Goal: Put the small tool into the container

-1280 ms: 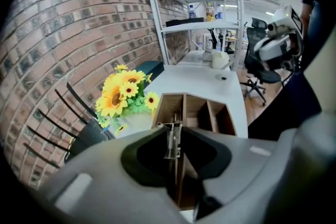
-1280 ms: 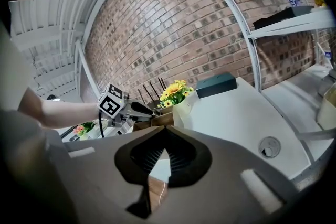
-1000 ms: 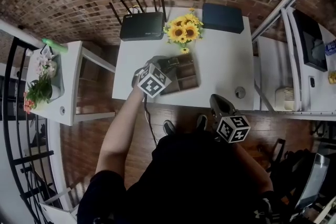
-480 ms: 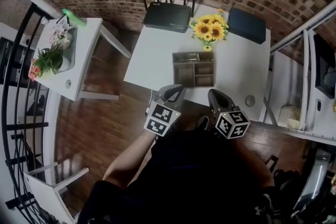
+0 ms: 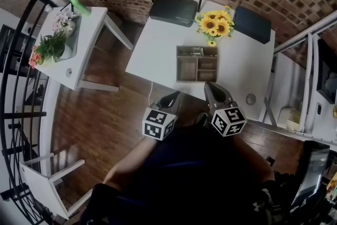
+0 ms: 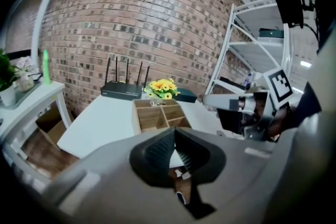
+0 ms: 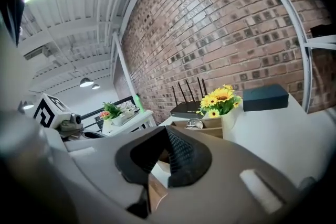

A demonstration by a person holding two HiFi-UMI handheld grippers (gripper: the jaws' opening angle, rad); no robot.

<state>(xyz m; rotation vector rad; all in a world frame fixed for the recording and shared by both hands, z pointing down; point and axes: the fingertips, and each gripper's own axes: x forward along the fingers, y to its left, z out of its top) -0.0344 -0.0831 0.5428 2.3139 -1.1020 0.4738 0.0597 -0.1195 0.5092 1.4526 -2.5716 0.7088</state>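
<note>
Wooden container (image 5: 178,65) holds the small tool (image 5: 197,51); your left gripper (image 5: 171,97), pulled back off the table's (image 5: 158,45) front edge, and right gripper (image 5: 212,90) sit clenched empty: task apparently done.

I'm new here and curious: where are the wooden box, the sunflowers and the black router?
wooden box (image 5: 187,68), head view, left compartment floor.
sunflowers (image 5: 214,25), head view, the blooms.
black router (image 5: 174,10), head view, top cover.
</note>
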